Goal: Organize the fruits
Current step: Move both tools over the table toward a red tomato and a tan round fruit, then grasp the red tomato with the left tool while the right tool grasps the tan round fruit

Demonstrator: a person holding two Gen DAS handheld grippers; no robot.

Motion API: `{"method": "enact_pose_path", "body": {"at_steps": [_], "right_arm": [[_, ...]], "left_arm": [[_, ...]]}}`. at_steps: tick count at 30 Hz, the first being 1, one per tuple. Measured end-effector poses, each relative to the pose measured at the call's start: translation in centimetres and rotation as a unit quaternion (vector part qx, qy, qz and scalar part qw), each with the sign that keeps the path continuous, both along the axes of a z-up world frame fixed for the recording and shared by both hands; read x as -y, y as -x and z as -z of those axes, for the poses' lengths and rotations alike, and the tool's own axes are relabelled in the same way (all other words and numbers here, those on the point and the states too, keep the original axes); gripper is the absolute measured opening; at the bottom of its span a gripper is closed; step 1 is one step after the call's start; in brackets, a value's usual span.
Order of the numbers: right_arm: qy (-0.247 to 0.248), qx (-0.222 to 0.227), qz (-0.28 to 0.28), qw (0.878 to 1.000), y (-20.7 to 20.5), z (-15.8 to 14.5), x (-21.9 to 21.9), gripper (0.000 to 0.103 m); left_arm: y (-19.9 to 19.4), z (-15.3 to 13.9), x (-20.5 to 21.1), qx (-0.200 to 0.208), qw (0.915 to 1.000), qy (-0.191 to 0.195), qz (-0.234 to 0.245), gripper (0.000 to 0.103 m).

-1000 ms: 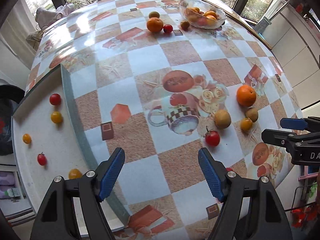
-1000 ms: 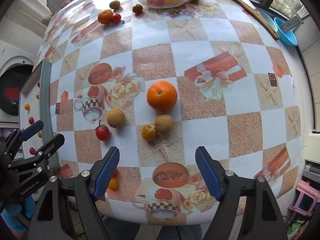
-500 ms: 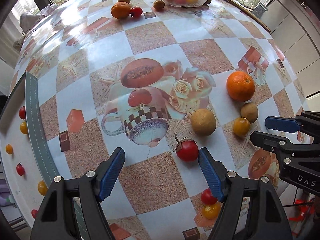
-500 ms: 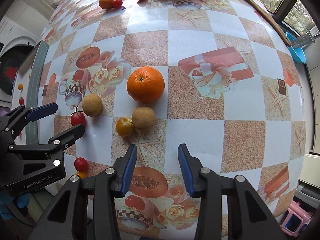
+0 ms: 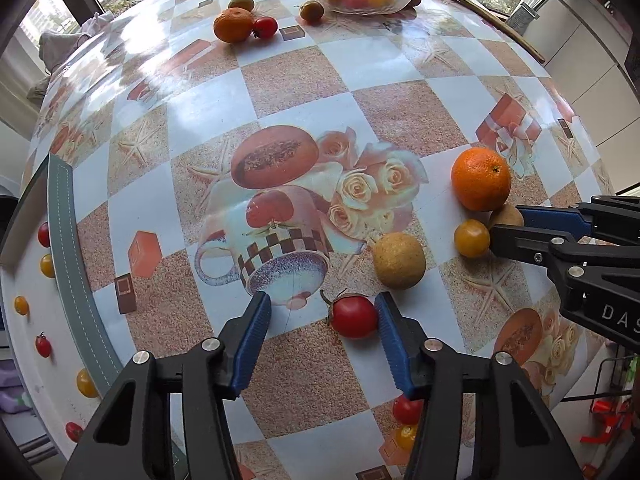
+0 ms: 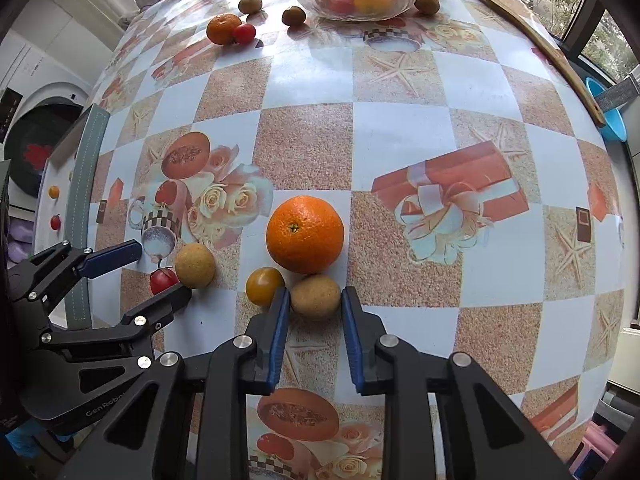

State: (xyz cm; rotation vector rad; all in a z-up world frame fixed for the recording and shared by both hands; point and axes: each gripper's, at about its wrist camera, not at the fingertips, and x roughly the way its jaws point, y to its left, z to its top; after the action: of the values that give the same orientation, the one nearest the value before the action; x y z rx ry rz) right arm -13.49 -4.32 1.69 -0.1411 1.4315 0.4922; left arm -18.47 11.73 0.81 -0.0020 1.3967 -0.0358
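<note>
My left gripper [image 5: 322, 312] is open around a red tomato [image 5: 354, 316], which lies against its right finger; it also shows in the right wrist view [image 6: 162, 280]. My right gripper [image 6: 314, 304] is open, its fingers on either side of a small brown fruit [image 6: 316, 296] on the table. Close by lie a large orange [image 6: 305, 234], a yellow tomato [image 6: 264, 286] and a tan round fruit [image 6: 195, 266]. A glass bowl [image 6: 400, 0] holding several fruits stands at the far edge.
An orange [image 5: 233, 25], a red tomato [image 5: 265, 26] and small brown fruits lie near the bowl. Small tomatoes [image 5: 406, 410] lie near the front edge. A white side surface [image 5: 36, 340] at the left carries several cherry tomatoes. A blue bowl [image 6: 608, 120] is at the right.
Both grippers have moved forward and down. The left now straddles the red tomato. The right straddles the small brown fruit, having narrowed since a second ago.
</note>
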Motion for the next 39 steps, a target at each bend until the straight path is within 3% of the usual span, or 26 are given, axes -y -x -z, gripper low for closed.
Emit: {"method": "enact_pose_path", "body": {"at_steps": [3,9,15,22,29,30,33,39], "right_arm": [[-0.003,-0.006,0.004,1.0,0.3,-0.2,0.3,0.028],[-0.012,-0.02,0.03,0.999,1.0,-1.0,1.5,0.028],[-0.022,-0.032,0.052,0.998,1.6,-1.7,2.0,0.028],[-0.019,-0.033,0.049,0.998,1.8,-2.2,1.4,0.028],[-0.016,-0.033,0.048,0.998,1.9,-2.3,1.2,0.028],[-0.016,-0.033,0.048,0.998,2.0,-2.4,1.3,0.028],[-0.018,-0.034,0.051,0.998,2.0,-2.7,1.5,0.028],[-0.028,-0.029,0.051,0.998,1.9,-3.8,1.4,0.028]], "left_arm": [[-0.1,-0.7,0.1,-0.003,0.9999,0.014,-0.003,0.027],[0.1,-1.1,-1.4,-0.016,0.9967,0.072,-0.034,0.027],[0.5,-1.7,-2.5,-0.014,0.9948,0.089,-0.046,0.027],[0.6,-0.9,-2.8,-0.013,0.9946,0.094,-0.041,0.028],[0.5,-0.4,-0.4,0.001,0.9985,0.055,0.002,0.027],[0.4,-0.5,-0.5,0.0,0.9979,0.065,-0.001,0.022],[0.4,-0.8,-0.8,0.001,0.9957,0.091,-0.015,0.021],[1.1,-3.1,-2.3,0.021,0.9933,0.108,-0.037,0.021]]}}
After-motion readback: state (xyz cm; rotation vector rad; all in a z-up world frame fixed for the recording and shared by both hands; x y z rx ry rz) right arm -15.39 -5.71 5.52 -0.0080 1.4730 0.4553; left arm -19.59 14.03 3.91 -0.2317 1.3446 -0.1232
